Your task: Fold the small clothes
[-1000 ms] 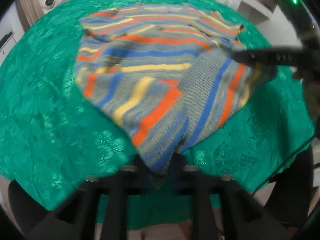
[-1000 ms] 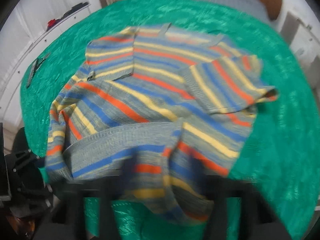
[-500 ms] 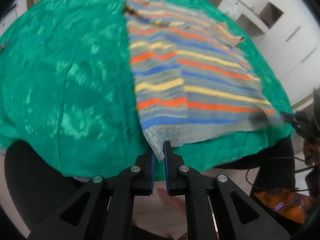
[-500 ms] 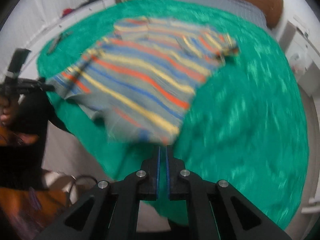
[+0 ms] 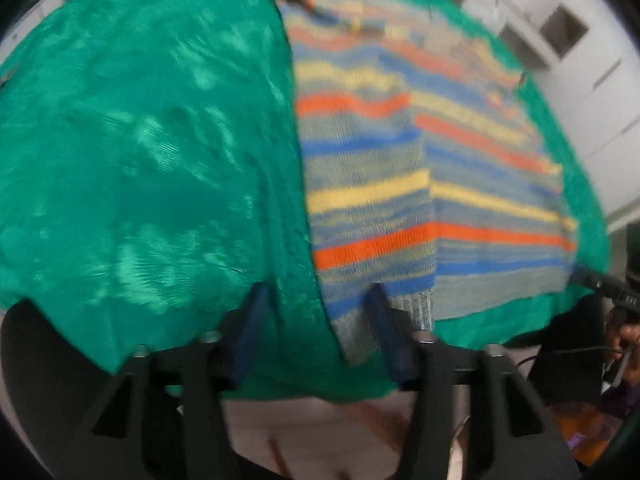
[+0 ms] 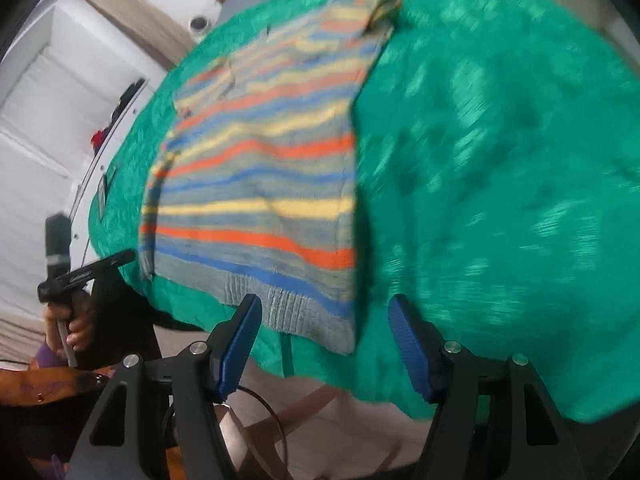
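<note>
A small knitted sweater (image 5: 400, 168) with orange, blue and yellow stripes lies flat on the green tablecloth (image 5: 152, 152), its ribbed hem at the near table edge. In the right wrist view the sweater (image 6: 264, 184) lies left of centre. My left gripper (image 5: 316, 320) is open, its blue pads either side of the hem's left corner, holding nothing. My right gripper (image 6: 324, 332) is open at the hem's right corner, holding nothing. Each gripper shows in the other's view, the right one (image 5: 600, 284) and the left one (image 6: 104, 264), both beside the hem's outer corners.
The green cloth (image 6: 500, 160) covers a round table and hangs over its edge. White cabinets (image 5: 560, 32) stand behind. A white shelf wall (image 6: 60, 100) and a dark object on the cloth (image 6: 102, 190) lie at the left. Floor and cables show below the table edge.
Both grippers were shut on the hem corners while pulling the sweater flat; now both have opened and released it. The sweater lies spread on the cloth.
</note>
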